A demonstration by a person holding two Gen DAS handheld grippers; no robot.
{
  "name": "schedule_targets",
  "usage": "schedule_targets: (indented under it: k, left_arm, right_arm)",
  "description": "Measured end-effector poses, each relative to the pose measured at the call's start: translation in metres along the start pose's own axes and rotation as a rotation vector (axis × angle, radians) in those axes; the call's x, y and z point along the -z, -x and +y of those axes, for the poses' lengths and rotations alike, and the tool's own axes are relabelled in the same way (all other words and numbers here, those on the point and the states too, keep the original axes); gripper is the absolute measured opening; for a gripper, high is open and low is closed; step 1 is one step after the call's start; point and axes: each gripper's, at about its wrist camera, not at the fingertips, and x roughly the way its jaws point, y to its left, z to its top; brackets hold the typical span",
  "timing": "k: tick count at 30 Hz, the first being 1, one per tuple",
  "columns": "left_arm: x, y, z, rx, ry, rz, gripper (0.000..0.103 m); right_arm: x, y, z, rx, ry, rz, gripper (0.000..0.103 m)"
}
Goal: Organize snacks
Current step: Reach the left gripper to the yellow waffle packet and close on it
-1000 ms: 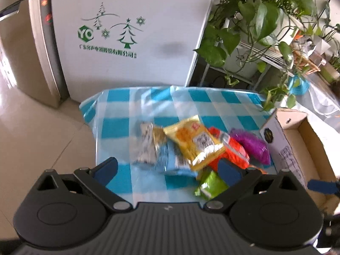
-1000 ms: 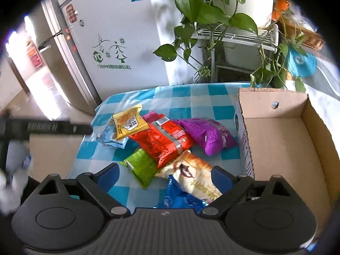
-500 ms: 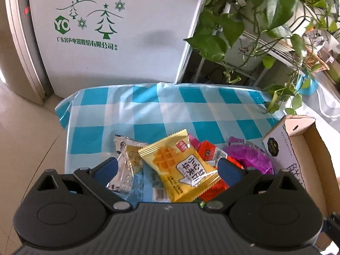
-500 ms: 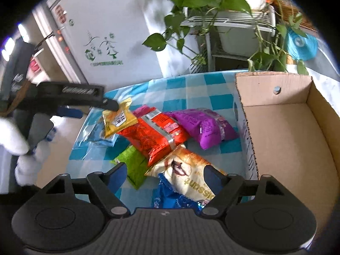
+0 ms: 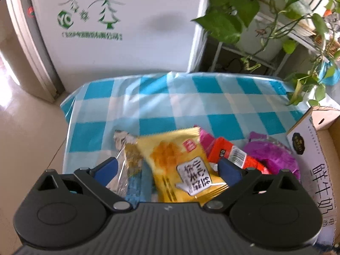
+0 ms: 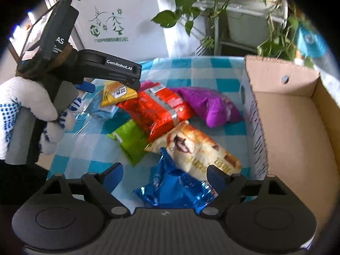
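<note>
Several snack packets lie heaped on a blue-checked tablecloth (image 5: 191, 97). My left gripper (image 5: 167, 170) hangs open right over the yellow waffle packet (image 5: 180, 163), which lies between its fingers, untouched by the pads. A clear packet (image 5: 125, 157) sits under its left finger. From the right wrist view, the left gripper (image 6: 106, 84) hovers above that yellow packet (image 6: 118, 93). My right gripper (image 6: 164, 175) is opening its jaws low over a blue packet (image 6: 176, 189) without gripping it. Red (image 6: 157, 112), purple (image 6: 210, 106), green (image 6: 129, 140) and cream (image 6: 195, 148) packets lie beyond.
An open cardboard box (image 6: 297, 127) stands at the right of the pile, its printed side wall (image 5: 314, 159) close to the purple packet. A white gloved hand (image 6: 25, 106) holds the left gripper. A white cabinet (image 5: 119, 21) and potted plants (image 5: 244, 10) stand behind the table.
My left gripper has come in from the left and dropped onto the yellow packet. The right gripper sank slightly; its jaws narrowed, then widened again.
</note>
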Motion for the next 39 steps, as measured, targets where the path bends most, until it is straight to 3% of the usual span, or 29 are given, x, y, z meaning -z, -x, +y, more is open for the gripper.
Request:
schedule_targets:
  k: [3,8,19,25,32,39]
  left_arm:
    - [0.007,0.002,0.010,-0.026,-0.006,0.002,0.098]
    - [0.020,0.010,0.033,0.036,0.036,0.029,0.095]
    - [0.024,0.026,0.058,0.102,0.048,-0.040,0.095]
    - [0.018,0.030,0.037,0.101,-0.108,-0.096,0.095]
    - [0.006,0.020,0.023,0.126,-0.229,-0.092,0.095]
    - [0.003,0.005,0.009,0.100,-0.378,-0.102,0.094]
  right_arm:
    - [0.003,-0.004,0.000,-0.041,-0.009,0.038,0.094]
    - [0.005,-0.005,0.002,-0.098,-0.032,0.062,0.095]
    - [0.009,0.012,-0.002,-0.056,-0.097,0.002,0.097]
    - [0.018,0.018,-0.014,-0.037,-0.234,-0.007,0.098]
    - [0.037,0.003,-0.020,-0.004,-0.425,0.053,0.099]
    - [0.044,-0.009,-0.011,0.030,-0.451,0.084,0.100]
